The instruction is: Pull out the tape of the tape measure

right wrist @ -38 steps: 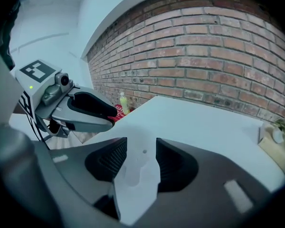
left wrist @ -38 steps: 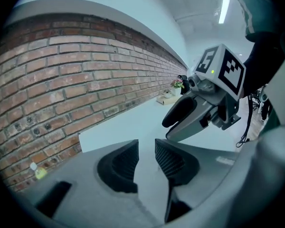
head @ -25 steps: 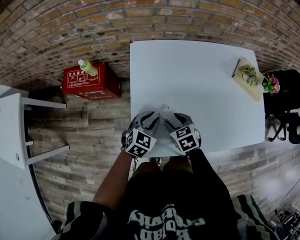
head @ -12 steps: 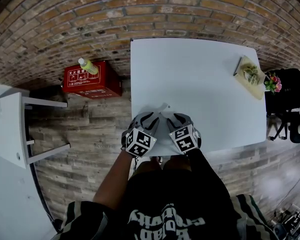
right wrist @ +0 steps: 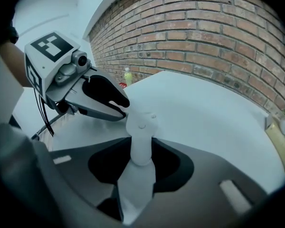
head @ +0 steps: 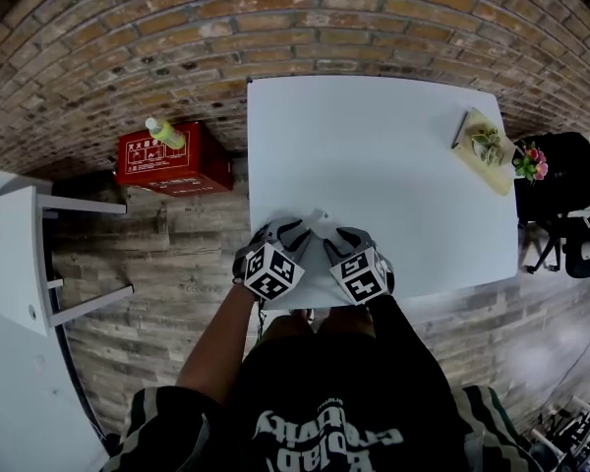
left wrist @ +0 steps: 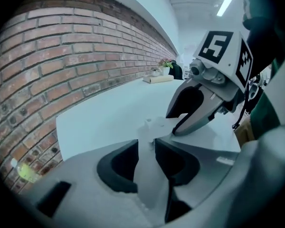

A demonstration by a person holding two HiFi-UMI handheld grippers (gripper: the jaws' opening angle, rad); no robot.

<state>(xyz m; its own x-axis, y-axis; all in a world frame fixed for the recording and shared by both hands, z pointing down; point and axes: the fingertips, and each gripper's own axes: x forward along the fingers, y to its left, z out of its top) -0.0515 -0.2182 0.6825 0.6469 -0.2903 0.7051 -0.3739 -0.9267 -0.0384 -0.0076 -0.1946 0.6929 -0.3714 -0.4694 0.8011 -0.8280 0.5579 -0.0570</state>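
- White tape measure (right wrist: pixel 141 127) is at the table's (head: pixel 393 155) six o'clock edge, clamped by both the left gripper (left wrist: pixel 146 148) and the right gripper (right wrist: pixel 141 148).
- Risk: a slanted pull could slip it free and drop it over that edge.

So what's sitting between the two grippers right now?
A small white thing, apparently the tape measure, with the left gripper and right gripper each clamped on it; both gripper views show this.
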